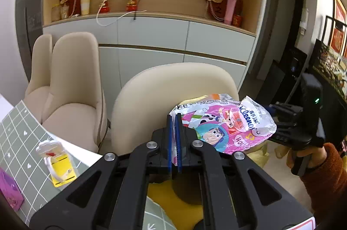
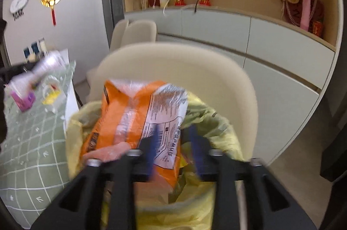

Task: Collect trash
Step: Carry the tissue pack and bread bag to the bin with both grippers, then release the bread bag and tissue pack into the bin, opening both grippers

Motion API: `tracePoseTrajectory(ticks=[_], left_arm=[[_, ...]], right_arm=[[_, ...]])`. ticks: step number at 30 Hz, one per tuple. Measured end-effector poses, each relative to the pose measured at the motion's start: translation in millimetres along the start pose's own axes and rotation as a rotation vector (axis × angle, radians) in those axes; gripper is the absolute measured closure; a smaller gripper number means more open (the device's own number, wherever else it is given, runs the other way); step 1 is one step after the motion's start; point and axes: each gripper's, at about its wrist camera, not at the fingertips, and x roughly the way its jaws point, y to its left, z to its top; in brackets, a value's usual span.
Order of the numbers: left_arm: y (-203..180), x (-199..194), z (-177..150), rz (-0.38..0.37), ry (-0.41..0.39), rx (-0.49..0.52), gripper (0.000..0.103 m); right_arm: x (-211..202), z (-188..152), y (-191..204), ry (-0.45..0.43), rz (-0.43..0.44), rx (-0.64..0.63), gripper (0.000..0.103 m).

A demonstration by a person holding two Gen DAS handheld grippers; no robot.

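Left gripper (image 1: 174,139): pinched the thin edge of a crinkly pink cartoon-printed tissue wrapper (image 1: 223,128), beside the yellow-lined trash bin (image 1: 173,199).
Wrapper handling: looked light, floppy, slippery; an edge pinch suited it.
Right gripper (image 2: 171,143): jaws spread; the limp orange plastic snack bag (image 2: 130,119) lay between them over the bin, apparently released.

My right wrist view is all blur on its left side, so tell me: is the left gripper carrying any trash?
Observer: Yes. The left gripper is shut on a pink cartoon-printed plastic tissue wrapper.
Operator: Is it over the bin?
Observer: Close, I think: the yellow plastic bin liner shows just below its jaws, and the wrapper sticks out to the right.
Operator: What lies on the table?
Observer: A yellow-and-white plastic tag and a purple card, both on the green grid-patterned tablecloth.
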Motion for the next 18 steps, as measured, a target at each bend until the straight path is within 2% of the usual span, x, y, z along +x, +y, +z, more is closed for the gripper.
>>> tracePoseTrajectory(ticks=[2,6,10,13,18], left_arm=[[-10.5,3.3,3.1,-0.004,0.002,0.022,0.100],[-28.7,20.4,10.0,-0.021,0.029,0.044,0.100],[-54.3,66.9,15.2,0.012,0.120,0.102,0.100],[-71.6,104.8,15.0,0.068,0.197,0.166,0.100],[-98.5,154.3,7.4,0.078,0.321,0.272,0.100]], right_arm=[[-13.6,0.6,-7.4,-0.039,0.004,0.035,0.063],[-44.3,-3.0,-27.4,-0.131,-0.057,0.095,0.063],[-59.7,-12.0,-46.1,-0.174,-0.133,0.143,0.063],[-65.1,-22.0,-59.4,-0.172,-0.131,0.180,0.063],[-69.8,-40.1,-75.3,-0.164,-0.156,0.197,0.063]])
